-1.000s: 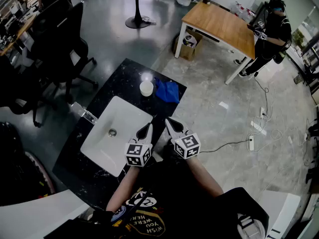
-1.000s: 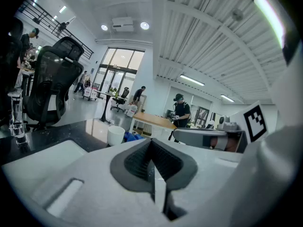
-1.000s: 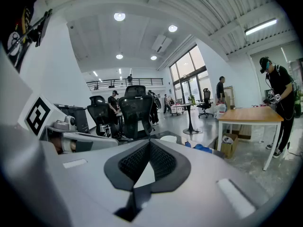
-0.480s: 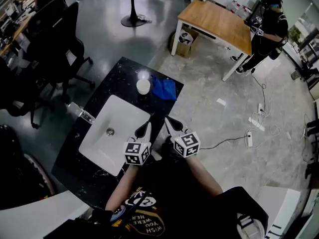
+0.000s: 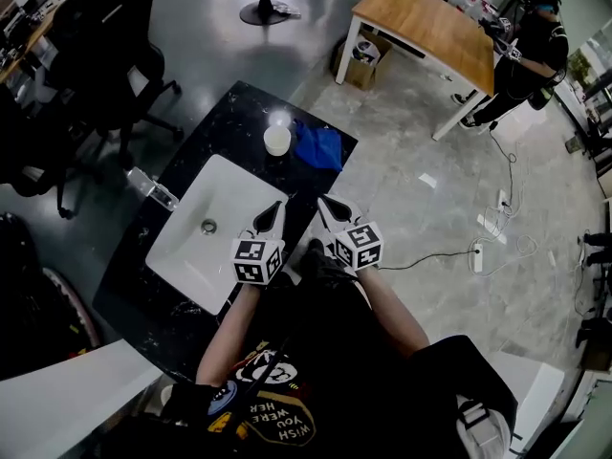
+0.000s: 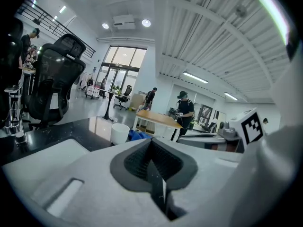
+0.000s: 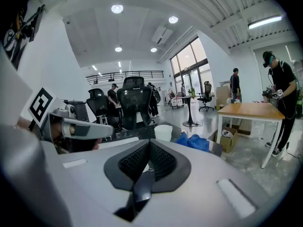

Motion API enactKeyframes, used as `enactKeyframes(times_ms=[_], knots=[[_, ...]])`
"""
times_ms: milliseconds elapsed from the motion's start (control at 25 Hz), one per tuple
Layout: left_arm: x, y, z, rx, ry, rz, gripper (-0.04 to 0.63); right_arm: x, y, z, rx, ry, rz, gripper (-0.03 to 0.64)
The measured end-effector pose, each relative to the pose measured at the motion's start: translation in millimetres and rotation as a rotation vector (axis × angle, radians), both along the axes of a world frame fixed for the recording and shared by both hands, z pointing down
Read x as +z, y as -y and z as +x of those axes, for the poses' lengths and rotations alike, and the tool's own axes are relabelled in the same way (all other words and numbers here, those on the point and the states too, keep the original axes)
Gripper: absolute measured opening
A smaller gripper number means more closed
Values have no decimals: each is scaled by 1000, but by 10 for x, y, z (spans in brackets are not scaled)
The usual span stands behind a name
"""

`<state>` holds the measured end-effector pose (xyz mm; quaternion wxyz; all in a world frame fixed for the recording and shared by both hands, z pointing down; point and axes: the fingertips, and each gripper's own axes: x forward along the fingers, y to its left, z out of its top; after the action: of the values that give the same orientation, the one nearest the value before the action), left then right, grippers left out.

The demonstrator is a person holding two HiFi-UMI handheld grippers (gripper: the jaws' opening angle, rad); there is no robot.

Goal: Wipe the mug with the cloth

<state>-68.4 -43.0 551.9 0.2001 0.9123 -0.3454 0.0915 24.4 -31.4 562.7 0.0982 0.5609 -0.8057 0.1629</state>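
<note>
The left claw (image 5: pixel 269 218) and right claw (image 5: pixel 334 208) are both closed and empty. Beyond them, the white mug (image 5: pixel 277 140) stands beside the blue cloth (image 5: pixel 318 147) on the black surface (image 5: pixel 234 113).

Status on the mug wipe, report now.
Left claw shut, empty; right claw shut, empty. Mug upright on counter, cloth beside it, both untouched. Nothing seen in the way.
</note>
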Motion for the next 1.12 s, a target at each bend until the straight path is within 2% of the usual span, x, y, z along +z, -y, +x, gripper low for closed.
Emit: enactKeyframes(times_ms=[200, 640, 960, 1120], knots=[[80, 301, 26, -46, 37, -6, 3, 146, 364, 153, -47, -22, -34, 3], [139, 946, 418, -122, 59, -23, 3, 237, 1105, 454, -152, -58, -81, 2], [376, 1168, 445, -181, 87, -27, 3, 567, 1407, 519, -224, -105, -124, 3], [637, 1218, 383, -225, 101, -67, 3, 815, 1526, 556, -230, -142, -153, 29]])
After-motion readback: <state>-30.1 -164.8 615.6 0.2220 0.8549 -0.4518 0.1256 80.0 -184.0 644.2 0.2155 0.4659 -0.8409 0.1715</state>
